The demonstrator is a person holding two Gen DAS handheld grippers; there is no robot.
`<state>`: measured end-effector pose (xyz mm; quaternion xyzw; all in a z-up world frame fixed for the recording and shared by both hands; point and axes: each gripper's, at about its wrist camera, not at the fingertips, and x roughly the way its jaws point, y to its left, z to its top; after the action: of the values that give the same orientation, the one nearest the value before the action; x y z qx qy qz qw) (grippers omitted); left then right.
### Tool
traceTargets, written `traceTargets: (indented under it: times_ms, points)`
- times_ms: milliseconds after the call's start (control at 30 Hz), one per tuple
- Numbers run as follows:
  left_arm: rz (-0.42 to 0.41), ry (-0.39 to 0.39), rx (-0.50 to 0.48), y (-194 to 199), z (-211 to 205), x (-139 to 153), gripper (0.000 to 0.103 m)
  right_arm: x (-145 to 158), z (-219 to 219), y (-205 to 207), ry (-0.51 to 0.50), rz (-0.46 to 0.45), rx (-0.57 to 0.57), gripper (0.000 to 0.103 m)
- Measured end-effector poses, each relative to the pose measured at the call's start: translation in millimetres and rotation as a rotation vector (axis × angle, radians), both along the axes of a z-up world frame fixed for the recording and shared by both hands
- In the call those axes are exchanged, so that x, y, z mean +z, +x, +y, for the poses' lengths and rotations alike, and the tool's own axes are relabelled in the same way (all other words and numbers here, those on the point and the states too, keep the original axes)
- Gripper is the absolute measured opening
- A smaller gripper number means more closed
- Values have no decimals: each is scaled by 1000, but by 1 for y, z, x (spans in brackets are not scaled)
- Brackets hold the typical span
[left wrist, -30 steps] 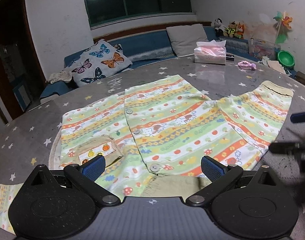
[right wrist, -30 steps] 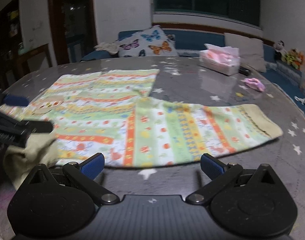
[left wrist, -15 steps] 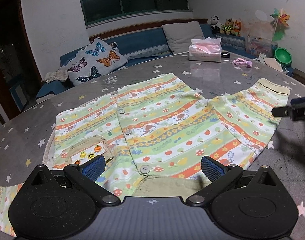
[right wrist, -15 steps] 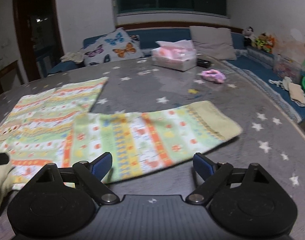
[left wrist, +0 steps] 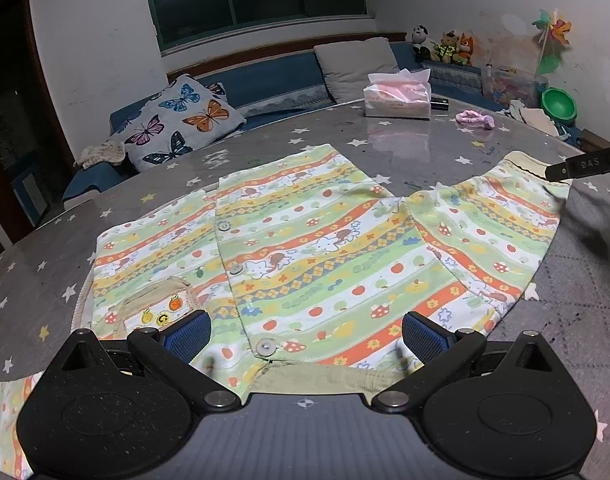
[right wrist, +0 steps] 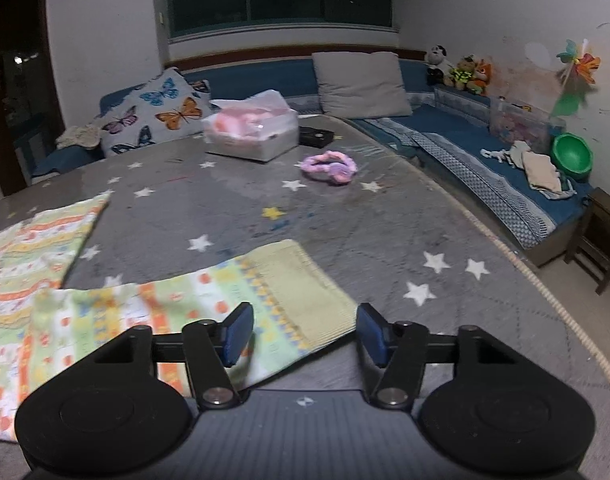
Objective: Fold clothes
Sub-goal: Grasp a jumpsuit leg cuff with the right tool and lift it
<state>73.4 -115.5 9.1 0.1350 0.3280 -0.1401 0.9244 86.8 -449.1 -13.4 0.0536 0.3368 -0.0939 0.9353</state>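
Two grippers: your left gripper [left wrist: 305,330] hovers wide open over the collar end of the striped baby cardigan [left wrist: 305,256]; nothing is held.
Change: your right gripper [right wrist: 303,334] has swung across from the hem side to the sleeve cuff [right wrist: 301,292], and its fingers [right wrist: 237,334] are closing.
Meaning: I judge a sleeve fold is beginning.
Cuff versus fingers: cuff corner lies between them, toward 11 o'clock, not yet pinched.
Garment: flat on the starred worktop [right wrist: 385,224].
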Motion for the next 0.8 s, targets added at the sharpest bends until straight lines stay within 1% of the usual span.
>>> traceTargets:
  times_ms: [133, 233, 267, 300, 333, 400, 467, 633, 800]
  points:
    - [6, 4, -6, 2, -5, -1, 103, -9, -7, 6, 5, 21, -13, 48]
    - [13, 11, -12, 4, -9, -2, 103, -11, -7, 5, 0, 15, -2, 44]
    - [15, 13, -14, 5, -11, -3, 103, -11, -7, 4, 1, 13, 0, 39]
    - [18, 16, -15, 6, -12, -4, 103, -11, -7, 4, 1, 11, 2, 30]
    - [21, 18, -17, 7, -14, -5, 103, -10, -6, 4, 4, 10, 6, 27]
    - [26, 21, -21, 9, -18, -6, 103, -8, -4, 4, 15, 9, 19, 16]
    - [29, 24, -25, 11, -21, -8, 103, -6, -2, 3, 26, 6, 29, 9]
    - [37, 27, -43, 15, -29, -10, 103, 10, 1, -3, 57, -40, 40, 7]
    - [45, 25, -63, 18, -39, -13, 103, 44, 8, -12, 69, -116, 80, 7]
